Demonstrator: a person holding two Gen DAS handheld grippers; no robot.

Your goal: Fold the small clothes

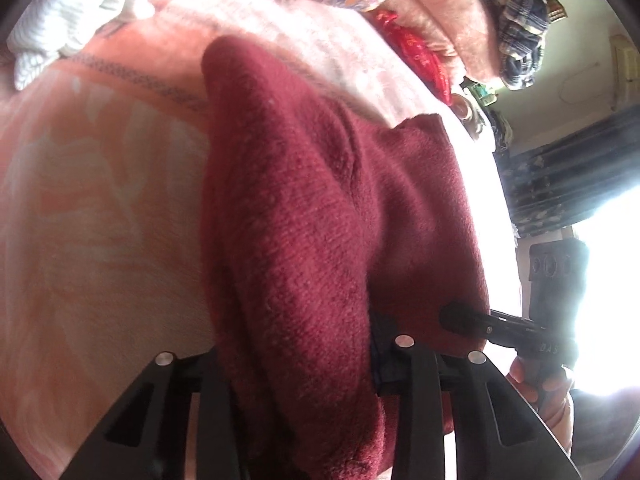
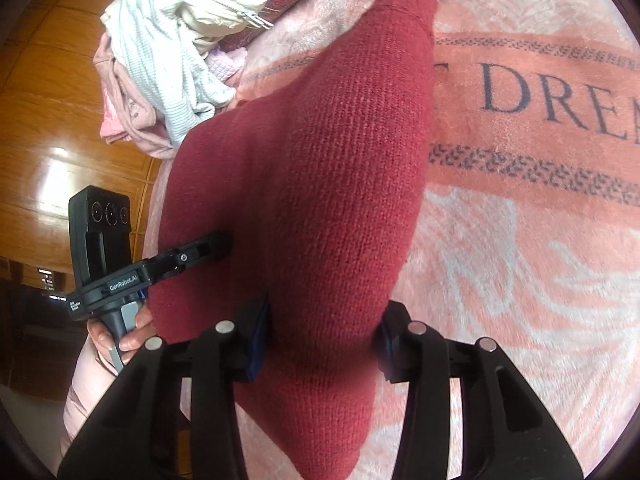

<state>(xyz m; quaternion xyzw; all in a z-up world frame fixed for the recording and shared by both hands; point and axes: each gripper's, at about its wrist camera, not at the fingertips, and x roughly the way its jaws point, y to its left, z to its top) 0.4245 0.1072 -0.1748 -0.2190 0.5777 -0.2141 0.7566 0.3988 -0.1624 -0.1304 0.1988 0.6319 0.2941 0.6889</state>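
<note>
Maroon knit garment clamped by both grippers over blanket.

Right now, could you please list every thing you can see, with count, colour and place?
knitted sweater: one, dark red, on the blanket, gripped at its near edge by both grippers
blanket: one, pink, dark lettering, under the sweater
clothes pile: one, white and pink, blanket's far left edge in right view
plaid cloth: one, dark, far right in left view
left gripper: black, shut on sweater
right gripper: black, shut on sweater
</note>
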